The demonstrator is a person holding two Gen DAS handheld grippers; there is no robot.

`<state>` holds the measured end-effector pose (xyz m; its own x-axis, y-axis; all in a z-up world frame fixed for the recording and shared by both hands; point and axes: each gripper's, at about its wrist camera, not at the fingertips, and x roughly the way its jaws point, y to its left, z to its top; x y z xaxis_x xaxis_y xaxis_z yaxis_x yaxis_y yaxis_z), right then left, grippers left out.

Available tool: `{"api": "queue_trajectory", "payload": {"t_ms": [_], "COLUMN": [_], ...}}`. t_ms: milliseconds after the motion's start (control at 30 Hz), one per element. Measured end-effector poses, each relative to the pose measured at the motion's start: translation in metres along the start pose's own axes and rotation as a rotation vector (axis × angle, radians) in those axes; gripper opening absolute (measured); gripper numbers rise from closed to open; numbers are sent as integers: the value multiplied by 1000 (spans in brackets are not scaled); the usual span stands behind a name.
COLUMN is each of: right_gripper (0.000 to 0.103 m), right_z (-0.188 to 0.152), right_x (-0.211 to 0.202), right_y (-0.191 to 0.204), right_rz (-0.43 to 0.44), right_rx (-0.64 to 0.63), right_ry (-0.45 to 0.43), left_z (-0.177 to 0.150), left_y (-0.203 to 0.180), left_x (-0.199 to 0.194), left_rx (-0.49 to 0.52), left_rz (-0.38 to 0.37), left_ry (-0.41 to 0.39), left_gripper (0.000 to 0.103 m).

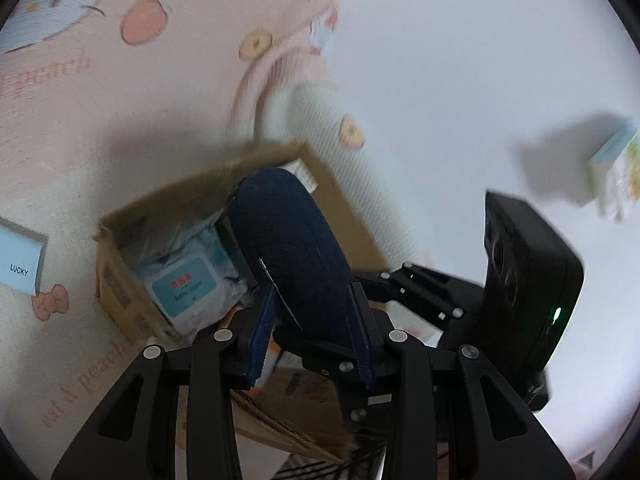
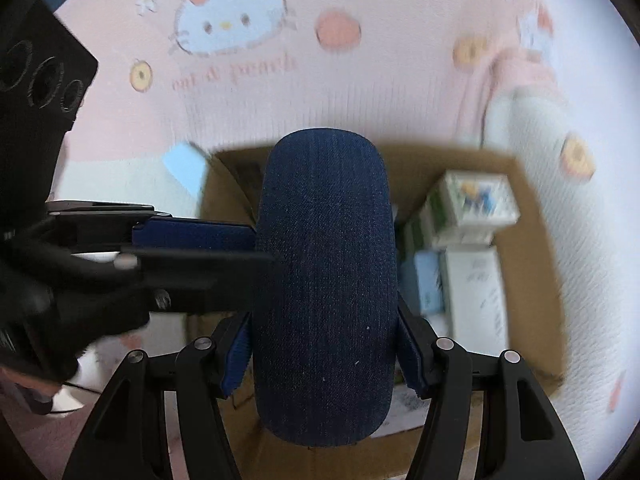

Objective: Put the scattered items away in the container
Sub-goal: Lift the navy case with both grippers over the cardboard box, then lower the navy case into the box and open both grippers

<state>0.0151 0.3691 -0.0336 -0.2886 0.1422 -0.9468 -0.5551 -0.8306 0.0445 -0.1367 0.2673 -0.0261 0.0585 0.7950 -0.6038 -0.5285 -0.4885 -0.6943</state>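
We carry the navy denim case (image 2: 324,292) with both tools at once, and it hangs over the open cardboard box (image 2: 532,248), which sits on a pink and white printed blanket (image 2: 240,92). The right tool (image 2: 324,356) pinches the case across its width near one end, pads flat on both sides; the left tool (image 1: 316,320) pinches it too, and in the right wrist view its fingers come in from the side onto the case's flank. The box already holds a pack of wet wipes (image 1: 188,284) and a few small cartons (image 2: 472,204), so free room looks tight. To do this step well, we should lower the case level over the gap beside the cartons, keep both grips steady until it rests on something, then spread both tools together so it does not tip out. A small blue box marked LUCKY (image 1: 20,264) and another packet (image 1: 616,164) lie outside the box, not yet collected.
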Motion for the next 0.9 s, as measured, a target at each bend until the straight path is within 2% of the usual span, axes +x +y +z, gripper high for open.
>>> {"api": "queue_trajectory", "payload": {"t_ms": [133,167,300,433,567,633,700,800,833,900], "right_gripper": [60,60,60,60,60,60,60,60,61,62], "right_z": [-6,-7,-7,-3,5,10,13,10,7,5], "right_x": [27,36,56,68,74,76,81,92,96,101], "right_y": [-21,-26,-31,-30,-32,-33,-34,-26,-23,-28], "right_rz": [112,153,255,304,267,260,286,313,312,332], "right_rx": [73,98,141,156,149,148,141,95,77,117], "right_ry": [98,124,186,230,241,228,235,295,327,353], "left_z": [-4,-4,-8,-3,6,11,14,18,18,18], "left_y": [4,-1,-13,-7,4,10,14,18,19,20], "left_x": [33,37,42,44,36,32,29,24,23,20], "left_rx": [5,40,148,126,79,49,26,18,19,19], "left_rz": [101,163,300,318,360,334,338,382,375,365], "left_ry": [117,121,95,107,69,57,50,19,19,24], "left_gripper": [39,35,34,34,34,34,34,37,37,38]}}
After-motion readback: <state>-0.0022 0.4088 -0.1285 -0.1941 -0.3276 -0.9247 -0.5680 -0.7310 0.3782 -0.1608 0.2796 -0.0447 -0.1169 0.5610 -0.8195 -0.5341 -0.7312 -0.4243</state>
